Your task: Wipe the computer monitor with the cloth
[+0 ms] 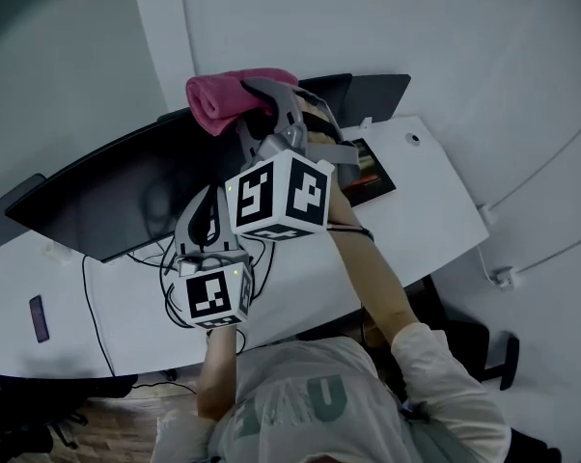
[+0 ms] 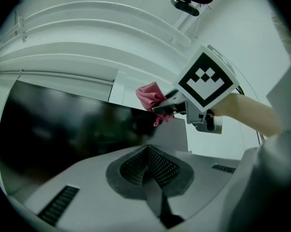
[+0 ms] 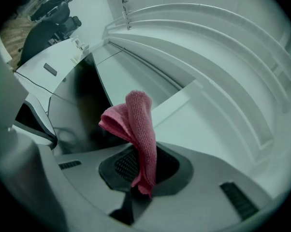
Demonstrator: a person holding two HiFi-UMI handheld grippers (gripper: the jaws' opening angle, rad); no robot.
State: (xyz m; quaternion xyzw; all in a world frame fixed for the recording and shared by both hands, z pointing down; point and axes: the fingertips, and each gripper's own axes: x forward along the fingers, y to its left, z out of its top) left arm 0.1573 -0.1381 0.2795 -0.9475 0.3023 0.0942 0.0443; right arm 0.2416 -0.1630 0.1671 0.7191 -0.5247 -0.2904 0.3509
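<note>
A wide dark monitor (image 1: 126, 196) stands on the white desk (image 1: 426, 201). A pink cloth (image 1: 231, 97) hangs at the monitor's top edge, right of its middle. My right gripper (image 1: 260, 102) is shut on the cloth, whose folded end (image 3: 138, 129) sticks up out of the jaws beside the dark screen (image 3: 85, 110). My left gripper (image 1: 202, 222) is held lower, in front of the screen's bottom edge; its pads (image 2: 157, 166) meet with nothing between them. From the left gripper view the screen (image 2: 63, 129) fills the left, with the cloth (image 2: 150, 96) and right gripper (image 2: 170, 106) above.
A phone (image 1: 39, 317) lies on the desk at the left, and cables (image 1: 165, 258) trail under the monitor. A dark flat item (image 1: 373, 170) lies right of the monitor. A second dark panel (image 1: 1, 222) stands at the far left. An office chair (image 1: 493, 355) sits behind the person.
</note>
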